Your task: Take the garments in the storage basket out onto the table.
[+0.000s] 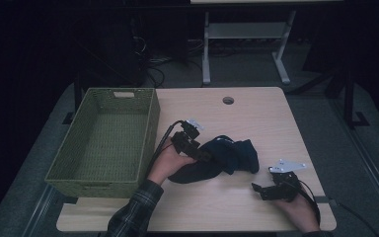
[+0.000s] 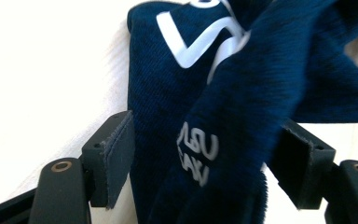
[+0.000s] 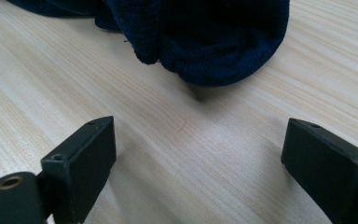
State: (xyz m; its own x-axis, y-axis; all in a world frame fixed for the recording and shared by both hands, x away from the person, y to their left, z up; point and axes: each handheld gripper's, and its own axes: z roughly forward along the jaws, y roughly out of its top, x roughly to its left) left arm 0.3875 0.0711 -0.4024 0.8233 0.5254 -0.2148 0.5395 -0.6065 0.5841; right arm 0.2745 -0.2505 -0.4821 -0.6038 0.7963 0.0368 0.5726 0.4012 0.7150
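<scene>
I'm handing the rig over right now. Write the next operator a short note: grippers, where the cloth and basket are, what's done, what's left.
Left gripper: jaws open, with a fold of the navy cloth between them; the pads stand clear of it on the one side and seem to on the other.
Right gripper: open, empty, low over the table just short of the cloth's near edge.
Cloth: crumpled in the middle of the table, white lettering showing.
Green basket: at the table's left edge, nothing in it.
Done: nothing in the basket yet.
Left, probably: grip the cloth again, tidy or fold it, and move it into the basket.
</scene>
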